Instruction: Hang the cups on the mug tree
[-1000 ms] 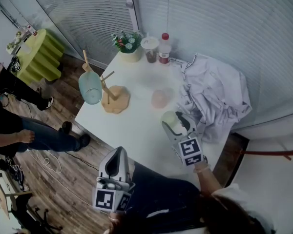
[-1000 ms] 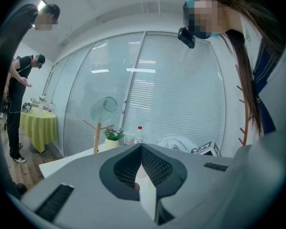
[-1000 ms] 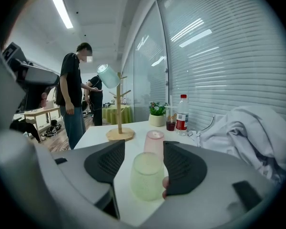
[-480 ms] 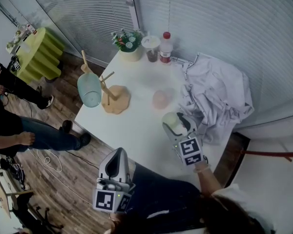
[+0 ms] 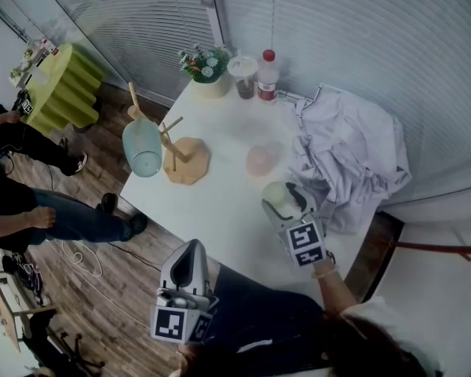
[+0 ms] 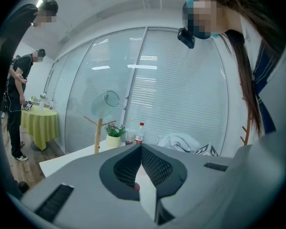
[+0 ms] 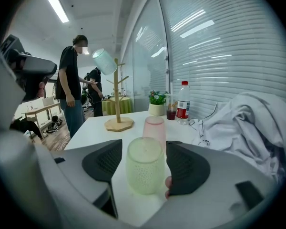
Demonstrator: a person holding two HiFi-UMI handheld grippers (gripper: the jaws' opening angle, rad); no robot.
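Where the green cup (image 7: 144, 165) sits: bottom centre of the right gripper view, standing on the white worktop (image 5: 220, 203) between the right gripper's (image 7: 144, 144) jaws. It's pale green and see-through, with tiny dots all over the wall and a slight taper.
Right gripper: jaws spread wide and they've just been opening. The pads aren't squeezing the cup; there's a clear gap on the left side, and the right pad is just beside it.
Right gripper pose: lower right of the head view, nose tipped down toward the worktop, marker cube at the person's end.
Left gripper (image 6: 141, 149): jaws together, nothing in them. It's held at the bottom of the head view by the worktop's near edge, pointing roughly level.
Pink cup (image 7: 154, 130): frosted and smooth, just behind the green one.
Mug tree (image 5: 177, 144): plain wood with a flat base, an upright post and angled pegs, on the left part of the worktop.
Blue cup (image 5: 144, 146): pale and see-through, hanging tilted on a peg on the tree's left side.
White garment (image 5: 349, 155): crumpled fabric at the worktop's right edge.
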